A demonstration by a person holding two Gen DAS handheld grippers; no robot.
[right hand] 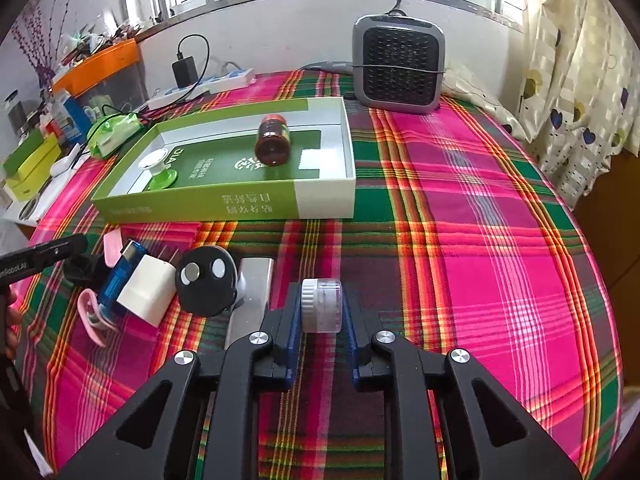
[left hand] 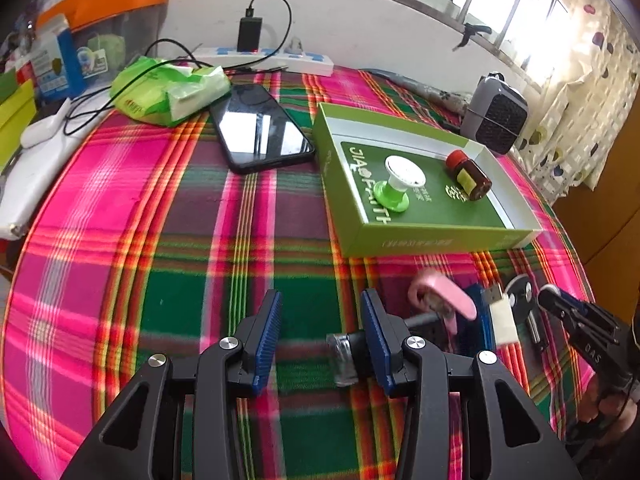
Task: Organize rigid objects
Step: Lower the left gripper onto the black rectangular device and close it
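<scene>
right gripper [right hand: 322, 330] is clamped on a little clear jar with a white cap [right hand: 321, 305], held above the plaid cloth [right hand: 480, 240], well short of the green box [right hand: 224, 204]. left gripper [left hand: 322, 336] has its jaws apart, nothing between them, with a small clear bottle [left hand: 344, 360] lying just behind its right finger.

brown jar [right hand: 272, 139] on its side in green box [right hand: 224, 204] | clear vial [right hand: 322, 305] held sideways
</scene>
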